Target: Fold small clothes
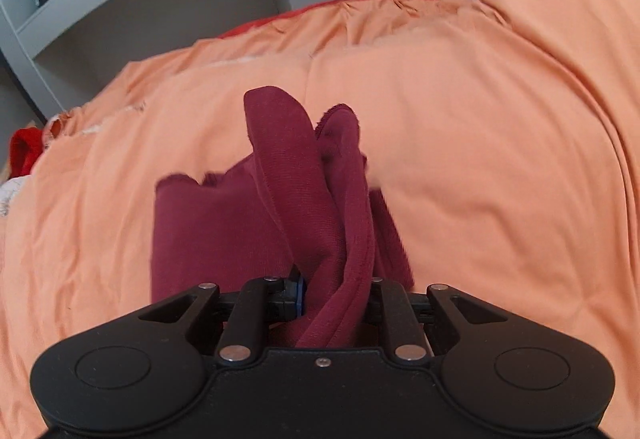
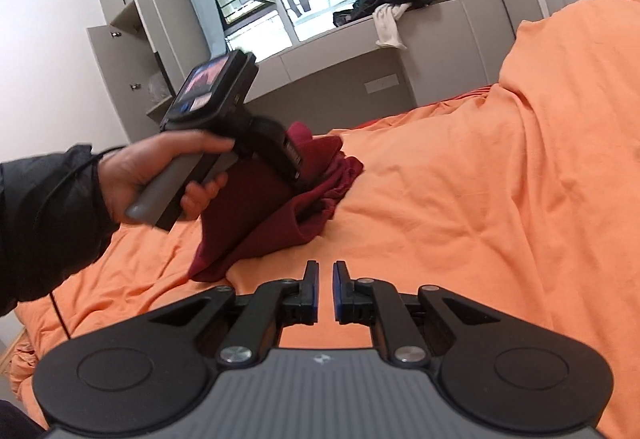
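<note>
Maroon knit garment [image 1: 280,207], some small soft piece of clothing, is bunched up right in the left claw [image 1: 332,295], whose fingers are clamped on a thick fold of it. From that pinch the fabric rises ahead of the fingers in two rounded flaps, and a flatter panel hangs off to the claw's left, down toward the orange cotton bedsheet [image 1: 480,167]. In the right wrist view you can see the same garment [image 2: 276,211] ahead and to the left of the right claw [image 2: 326,291], its lower edge draped on the orange sheet [image 2: 460,207] while the top is lifted. The person's left hand [image 2: 160,175] is wrapped around the grey handle of the left gripper. The right claw holds nothing, its blue-padded fingers [image 2: 314,291] standing slightly apart with a narrow gap, just above the sheet and near the garment's nearest corner, not touching it.
</note>
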A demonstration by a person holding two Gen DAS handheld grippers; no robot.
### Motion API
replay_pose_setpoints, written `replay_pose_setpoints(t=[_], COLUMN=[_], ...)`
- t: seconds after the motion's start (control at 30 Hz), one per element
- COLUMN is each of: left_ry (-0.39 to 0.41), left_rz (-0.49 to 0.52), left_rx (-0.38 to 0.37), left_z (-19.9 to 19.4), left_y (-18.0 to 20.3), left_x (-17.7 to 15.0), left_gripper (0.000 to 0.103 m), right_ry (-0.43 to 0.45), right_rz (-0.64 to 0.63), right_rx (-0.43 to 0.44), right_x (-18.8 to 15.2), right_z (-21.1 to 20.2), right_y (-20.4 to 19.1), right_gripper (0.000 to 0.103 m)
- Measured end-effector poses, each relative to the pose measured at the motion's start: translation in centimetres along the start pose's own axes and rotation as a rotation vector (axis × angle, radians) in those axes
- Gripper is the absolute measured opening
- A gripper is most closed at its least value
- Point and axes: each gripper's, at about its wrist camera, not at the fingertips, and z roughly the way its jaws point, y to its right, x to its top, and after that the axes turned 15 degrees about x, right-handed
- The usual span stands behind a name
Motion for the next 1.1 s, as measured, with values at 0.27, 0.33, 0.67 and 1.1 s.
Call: replay_pose_setpoints(t=[0.27, 0.33, 0.67, 1.1], left_ry=[-0.038, -0.004, 0.405, 0.305], left_rz=[0.093, 0.017, -0.247, -0.327], left_rx=[0.061, -0.029, -0.258, -0.087], left_z=[0.8, -0.9, -16.3, -12.4], left_y=[4.2, 3.0, -8.8, -19.8], left_x=[-0.6, -0.2, -3.4, -23.0], left_gripper=[0.033, 0.062, 0.103, 0.102], right_ry=[-0.017, -0.014, 0.044, -0.219], right_rz=[0.017, 0.033, 0.007, -0.273], right_rx=[0.002, -0.007, -0.052, 0.135], right_x=[-0.7, -0.8, -1.4, 10.8], right_z=[0.6, 0.7, 0.4, 14.3], right_y=[0.4, 0.8, 1.3, -6.5], right_gripper=[0.009, 0.01, 0.061, 0.056])
